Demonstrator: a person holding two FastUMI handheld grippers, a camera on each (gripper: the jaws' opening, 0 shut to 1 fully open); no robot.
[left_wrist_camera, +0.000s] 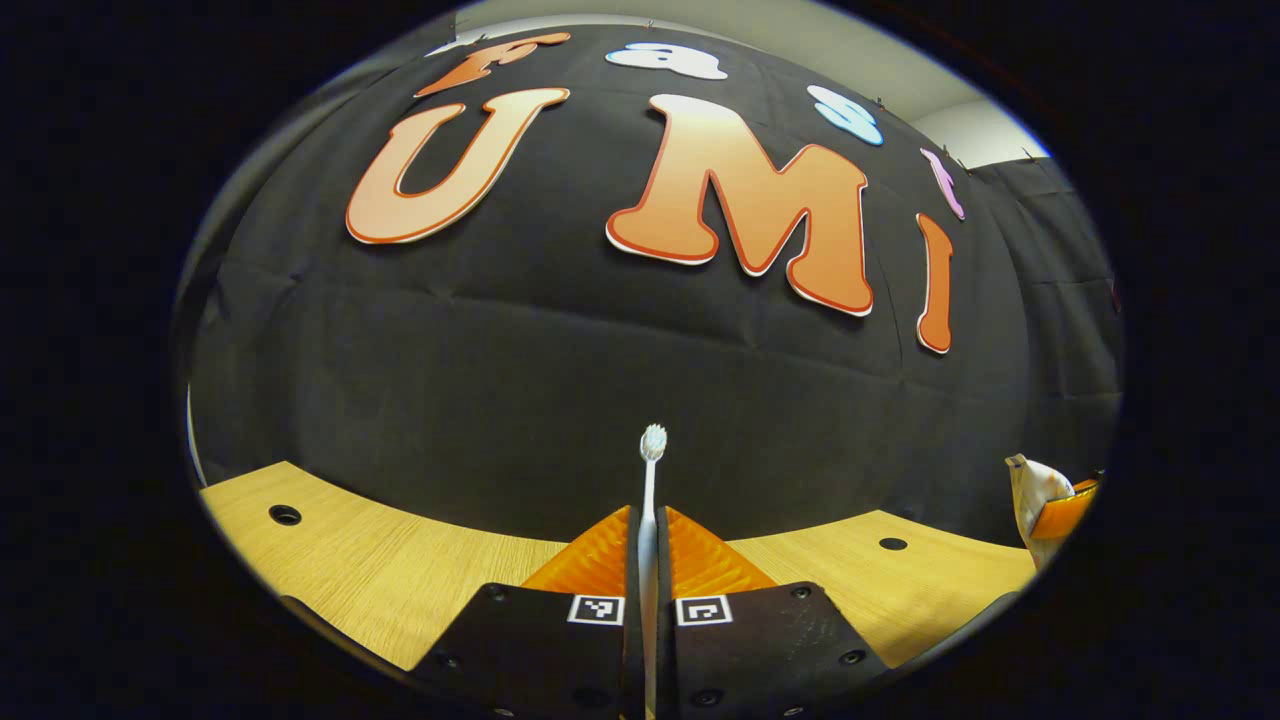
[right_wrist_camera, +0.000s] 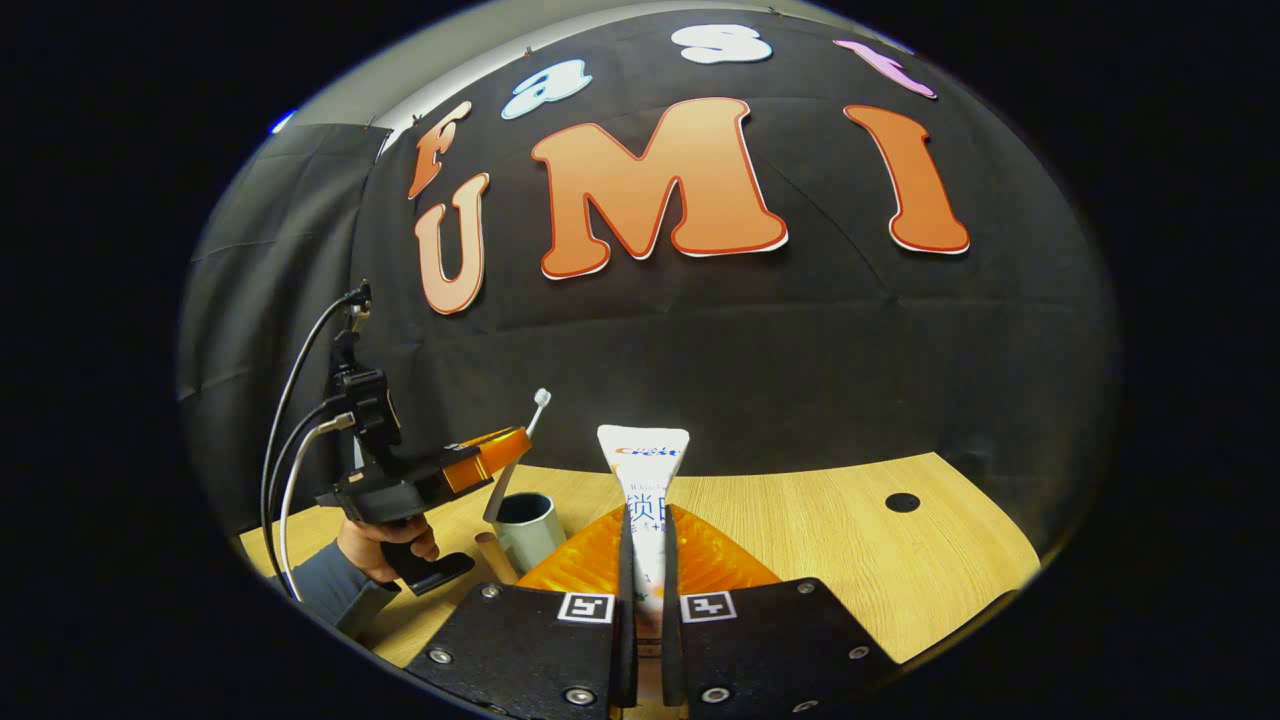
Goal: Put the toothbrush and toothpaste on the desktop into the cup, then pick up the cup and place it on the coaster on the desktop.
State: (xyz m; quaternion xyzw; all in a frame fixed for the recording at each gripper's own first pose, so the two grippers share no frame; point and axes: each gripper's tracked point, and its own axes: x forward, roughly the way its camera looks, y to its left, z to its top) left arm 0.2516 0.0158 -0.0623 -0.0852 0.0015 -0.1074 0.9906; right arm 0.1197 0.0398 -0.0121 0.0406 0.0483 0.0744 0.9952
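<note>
White bristles top the toothbrush (left_wrist_camera: 652, 500), which stands upright between the fingers of the left claw (left_wrist_camera: 650, 560); the claw is clenched on its handle, head pointing away, lifted clear of the desk (left_wrist_camera: 400, 570). Held this way, the handle end is probably free to drop into the cup. In the right gripper view the same claw hangs at the left, a hand (right_wrist_camera: 385, 540) on its grip and cables (right_wrist_camera: 290, 420) trailing up, with the brush slanting above the cup (right_wrist_camera: 527, 528), which sits on the desk just below it. The right claw (right_wrist_camera: 640, 560) is closed on the toothpaste (right_wrist_camera: 645, 490), the tube standing flat end up and raised off the desk, seemingly waiting its turn. A small tan cylinder stands just beside the cup on its near side; what it is cannot be told. The tube's lower end is hidden between the fingers, as is the brush handle's. At the far right of the left gripper view, part of the tube and the other claw are cut off by the edge.
</note>
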